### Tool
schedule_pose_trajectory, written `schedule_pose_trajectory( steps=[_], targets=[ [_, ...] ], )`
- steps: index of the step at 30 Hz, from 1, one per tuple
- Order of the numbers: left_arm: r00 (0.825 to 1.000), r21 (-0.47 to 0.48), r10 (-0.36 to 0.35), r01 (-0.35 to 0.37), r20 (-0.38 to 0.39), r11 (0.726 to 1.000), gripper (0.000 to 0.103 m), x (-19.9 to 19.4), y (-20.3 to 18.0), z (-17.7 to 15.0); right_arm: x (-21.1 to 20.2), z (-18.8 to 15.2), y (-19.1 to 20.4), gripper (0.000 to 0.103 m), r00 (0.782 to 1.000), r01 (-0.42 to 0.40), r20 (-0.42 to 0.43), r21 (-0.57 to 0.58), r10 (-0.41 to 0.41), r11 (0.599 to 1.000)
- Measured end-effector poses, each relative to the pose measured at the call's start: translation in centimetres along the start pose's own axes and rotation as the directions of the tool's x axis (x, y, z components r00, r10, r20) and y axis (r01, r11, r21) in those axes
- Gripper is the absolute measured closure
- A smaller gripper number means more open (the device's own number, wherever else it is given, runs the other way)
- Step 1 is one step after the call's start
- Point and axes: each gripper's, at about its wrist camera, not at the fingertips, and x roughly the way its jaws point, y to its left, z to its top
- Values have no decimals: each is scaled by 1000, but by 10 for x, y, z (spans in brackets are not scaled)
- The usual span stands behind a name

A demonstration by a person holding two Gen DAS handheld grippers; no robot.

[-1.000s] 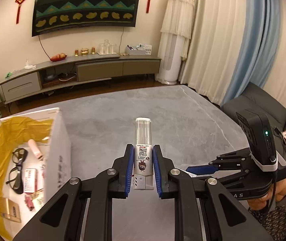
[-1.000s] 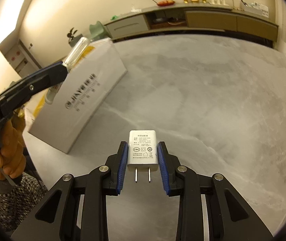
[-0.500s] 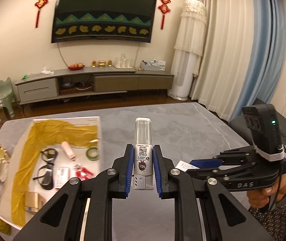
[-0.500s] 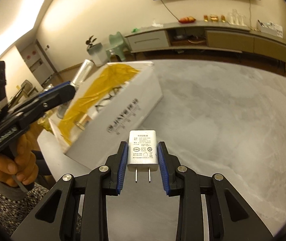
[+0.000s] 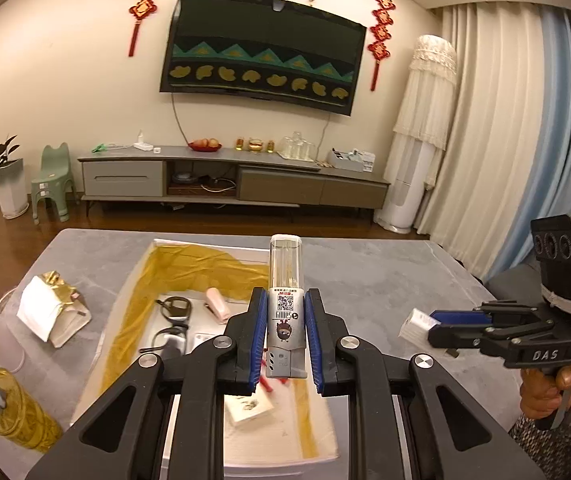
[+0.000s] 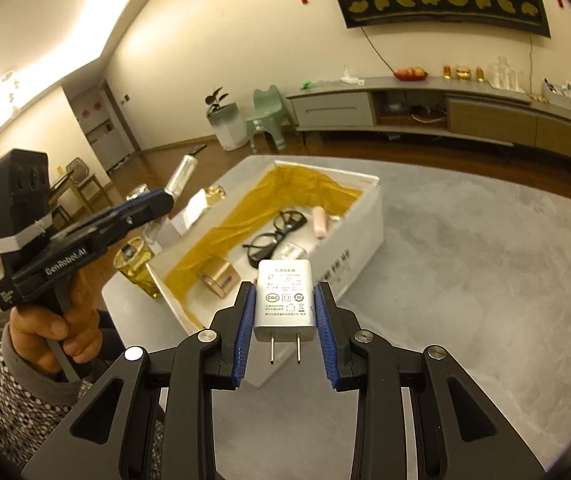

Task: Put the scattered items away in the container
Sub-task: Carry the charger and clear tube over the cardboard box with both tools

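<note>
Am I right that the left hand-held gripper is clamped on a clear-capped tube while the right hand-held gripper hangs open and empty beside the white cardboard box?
Not quite: the right hand-held gripper is shut on a white two-prong plug adapter, as the right wrist view shows. The left hand-held gripper does clamp the clear-capped tube, by the white cardboard box.

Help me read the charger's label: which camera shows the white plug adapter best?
The right wrist view: the plug adapter faces the camera, label and prongs visible, clamped in the right gripper. The left wrist view shows only its white end.
</note>
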Motion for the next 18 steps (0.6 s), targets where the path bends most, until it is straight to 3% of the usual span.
schedule_pose_trajectory(
  steps=[10,18],
  targets=[
    [999,-12,28,-28,-27,1000,83,-2,21,-5,8,26,22,71,1000,-11,19,-48,12,999],
    [993,32,67,-64,-102,997,83,11,28,-14,22,49,33,71,1000,-22,10,-73,23,997]
  ],
)
